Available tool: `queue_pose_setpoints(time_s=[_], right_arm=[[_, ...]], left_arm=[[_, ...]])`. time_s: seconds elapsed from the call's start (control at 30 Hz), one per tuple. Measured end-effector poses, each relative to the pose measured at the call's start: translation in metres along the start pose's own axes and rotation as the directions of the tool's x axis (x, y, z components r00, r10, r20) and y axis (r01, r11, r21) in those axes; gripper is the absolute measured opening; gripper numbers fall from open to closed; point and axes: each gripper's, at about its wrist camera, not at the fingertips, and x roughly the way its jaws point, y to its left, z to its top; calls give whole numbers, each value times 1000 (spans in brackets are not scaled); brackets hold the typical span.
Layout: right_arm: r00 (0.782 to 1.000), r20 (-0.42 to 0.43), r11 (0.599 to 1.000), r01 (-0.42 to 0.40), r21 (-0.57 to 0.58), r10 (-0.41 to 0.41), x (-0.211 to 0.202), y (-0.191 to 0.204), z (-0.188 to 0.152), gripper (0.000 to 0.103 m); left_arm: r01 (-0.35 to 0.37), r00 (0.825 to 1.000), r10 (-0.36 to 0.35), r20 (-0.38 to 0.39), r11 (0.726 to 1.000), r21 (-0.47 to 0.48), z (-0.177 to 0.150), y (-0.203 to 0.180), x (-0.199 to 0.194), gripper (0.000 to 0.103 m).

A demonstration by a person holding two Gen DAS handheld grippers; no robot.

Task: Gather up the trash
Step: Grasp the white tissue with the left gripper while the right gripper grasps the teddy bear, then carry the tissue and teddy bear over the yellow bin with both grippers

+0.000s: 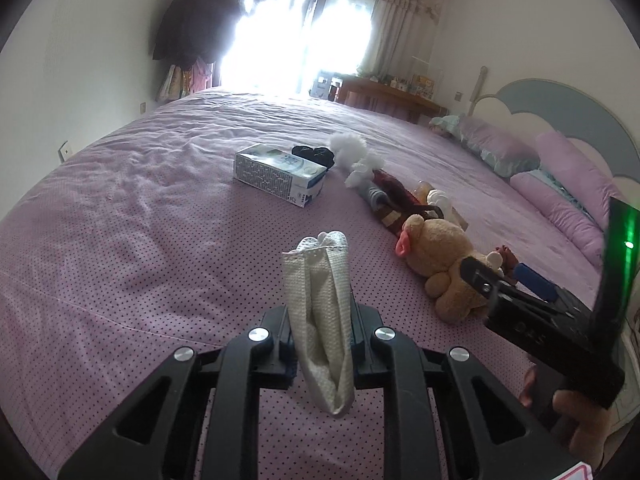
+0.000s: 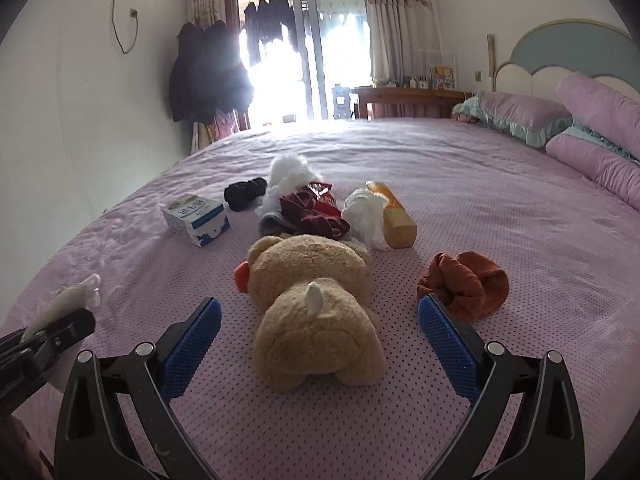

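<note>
My left gripper point(image 1: 320, 320) is shut on a crumpled white paper towel point(image 1: 320, 312) and holds it above the pink bedspread point(image 1: 140, 240). The towel also shows at the left edge of the right wrist view point(image 2: 68, 304). My right gripper point(image 2: 320, 320) is open, its blue pads point(image 2: 192, 344) on either side of a tan teddy bear point(image 2: 316, 312) lying on the bed. Beyond the bear lie a white crumpled tissue point(image 2: 366, 214), an orange wrapper point(image 2: 394, 216), a red snack wrapper point(image 2: 320, 194) and a blue-white carton point(image 2: 196, 216).
A rust-coloured cloth point(image 2: 464, 280) lies right of the bear. A black sock point(image 2: 244, 192), white fluffy item point(image 2: 288, 172) and dark red fabric point(image 2: 312, 212) lie farther back. Pillows point(image 2: 528, 116) and the headboard point(image 2: 568, 48) are at the right. A desk point(image 2: 412, 100) stands by the window.
</note>
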Motion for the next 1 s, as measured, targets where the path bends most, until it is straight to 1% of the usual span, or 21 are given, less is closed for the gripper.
queue_pose_setpoints(time_s=[0.1,0.2,0.23,0.27,0.3,0.4,0.47,0.53,0.63,0.77,0.9,0.97,1.0], right_arm=[[996,-88,999,-11,44,15,23,-5,5,95],[994,-107,999,4,50,1,31,-5,4,94],[994,-108,999,-10,44,15,31,-5,3,86],[993,-110,998,-43,35,46,32,-3,2,79],[990,-116,997,-74,21,76,32,0,1,69],[991,-113,997,-70,-41,65,28,7,-3,64],[990,-117,995,-87,-39,82,25,5,-3,63],[986,-120,993,-117,-13,114,19,-1,-3,62],[986,-92,990,-143,-11,142,1,-7,-7,62],[988,-45,990,-144,2,144,-32,-24,-13,62],[991,1,991,-131,29,131,-72,-53,-21,62],[993,10,992,-117,42,116,-94,-72,-26,62],[993,18,992,-116,58,115,-104,-82,-29,62]], left_arm=[[11,1000,-11,-8,1000,6,2,-3,5,19],[11,1000,-11,-14,1000,15,0,-4,10,19],[13,1000,-13,-16,1000,14,1,-4,11,19],[13,1000,-13,-18,1000,14,1,-4,13,19],[14,1000,-14,-18,1000,14,1,-4,13,19],[19,1000,-19,-19,1000,21,2,-8,16,19],[28,999,-27,-18,999,25,2,-11,16,19],[31,999,-30,-19,999,32,2,-14,15,19],[41,999,-40,-21,998,45,2,-21,14,19],[66,998,-64,-25,995,74,-1,-37,11,19],[127,991,-122,-47,987,102,-5,-62,11,19],[172,984,-165,-69,978,116,-8,-79,12,19],[184,982,-176,-74,974,130,-10,-89,13,19]])
